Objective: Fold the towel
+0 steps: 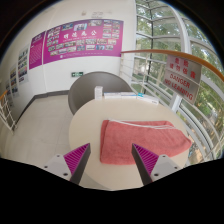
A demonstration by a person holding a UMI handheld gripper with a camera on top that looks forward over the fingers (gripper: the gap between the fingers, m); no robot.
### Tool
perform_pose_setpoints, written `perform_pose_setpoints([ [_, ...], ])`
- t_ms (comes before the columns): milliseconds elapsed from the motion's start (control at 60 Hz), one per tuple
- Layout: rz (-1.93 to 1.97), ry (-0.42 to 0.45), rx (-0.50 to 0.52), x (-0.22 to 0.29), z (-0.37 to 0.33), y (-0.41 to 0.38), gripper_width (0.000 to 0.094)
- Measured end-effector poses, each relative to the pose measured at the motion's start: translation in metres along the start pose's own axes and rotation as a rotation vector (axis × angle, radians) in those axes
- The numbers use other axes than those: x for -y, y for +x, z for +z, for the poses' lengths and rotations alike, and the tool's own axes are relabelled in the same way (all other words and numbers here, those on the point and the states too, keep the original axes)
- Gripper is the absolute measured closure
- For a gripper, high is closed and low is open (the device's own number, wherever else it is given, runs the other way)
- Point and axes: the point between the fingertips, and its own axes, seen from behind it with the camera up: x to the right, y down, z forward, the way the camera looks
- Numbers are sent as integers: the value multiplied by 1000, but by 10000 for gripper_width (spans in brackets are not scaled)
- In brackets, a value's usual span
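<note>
From where I sat at the controls, the biggest thing in view was the room itself: a bright hall with a glazed wall filling the upper right of the frame and a row of magenta posters across the upper left. Their lettering was too small for me to read. A red-and-white sign hung at the right, its text partly cut off by the frame's curve.

Below that, the round white worktop took up the centre and lower middle of the frame. A second, grey round table stood behind it, towards the upper centre, with something pale lying on it that I could not identify.

The pink towel lay flat on the worktop, right of centre, spread out as a rough rectangle with its long side running left to right. I judged it had been laid open like that so an edge could be picked up and carried over; no fold was made yet. Its right end ran towards the worktop's rim, and I could not tell whether it hung over.

The tongs sat at the bottom centre of the frame, spread wide and holding nothing. The left finger was over bare worktop; the right finger's pad overlapped the towel's near edge in the picture, though whether it touched the cloth I could not make out. That placement looked to me like an approach to the near hem.
</note>
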Motion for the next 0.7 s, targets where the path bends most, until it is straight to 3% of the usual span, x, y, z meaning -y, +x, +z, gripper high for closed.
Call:
perform_pose_setpoints([
  [167, -60, -44, -19, 1, 80, -5, 91],
  [217, -74, -64, -20, -4, 95, -6, 155],
  [333, -99, -60, -19, -4, 107, -7, 499],
  [417, -132, -62, -33, -3, 109, -2, 867],
  [550, -163, -84, -22, -3, 109, -3, 898],
  [700, -15, -108, 173, 13, 76, -52, 910],
])
